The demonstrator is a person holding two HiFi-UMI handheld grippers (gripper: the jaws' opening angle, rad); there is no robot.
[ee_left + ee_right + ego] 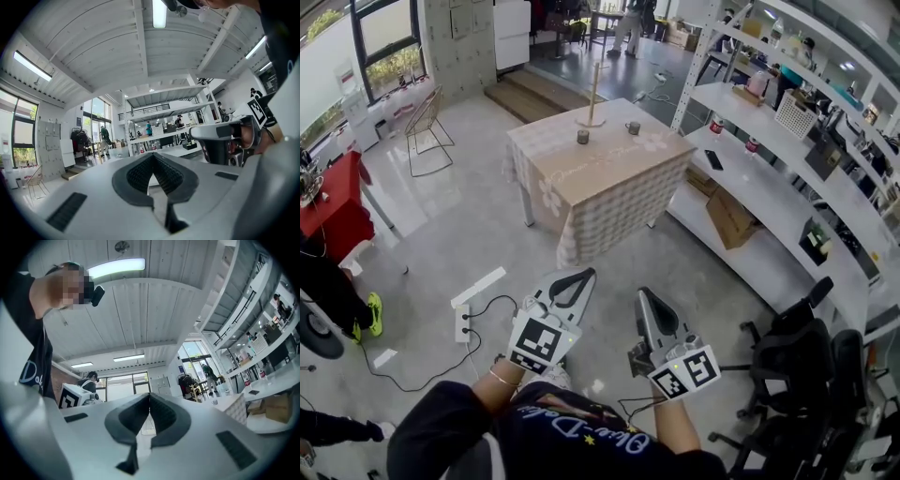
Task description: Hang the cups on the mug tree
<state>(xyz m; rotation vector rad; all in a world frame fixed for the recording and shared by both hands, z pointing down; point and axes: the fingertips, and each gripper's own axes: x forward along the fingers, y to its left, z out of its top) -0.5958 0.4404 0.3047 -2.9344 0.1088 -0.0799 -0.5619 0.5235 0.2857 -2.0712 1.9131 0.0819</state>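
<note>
A wide room with a pale polished floor (pixel 459 216) is seen from above, with long white shelves (pixel 769 197) at three o'clock and a table (pixel 609 183) under a checked cloth at twelve o'clock, well apart from the person. On the table a wooden mug tree (pixel 592 94) is stood upright. One cup (pixel 582 137) is set at its seven o'clock, just beside the base, and a second cup (pixel 633 127) at its three o'clock. No cup is hung yet. The left gripper (pixel 581 275) and the right gripper (pixel 643 293) are held near the body at six o'clock, each with its jaws pressed together and nothing between them. The table is judged to be the first goal. It is best approached squarely, with the jaws parted only once a cup is within reach and its handle left free for the tree.
</note>
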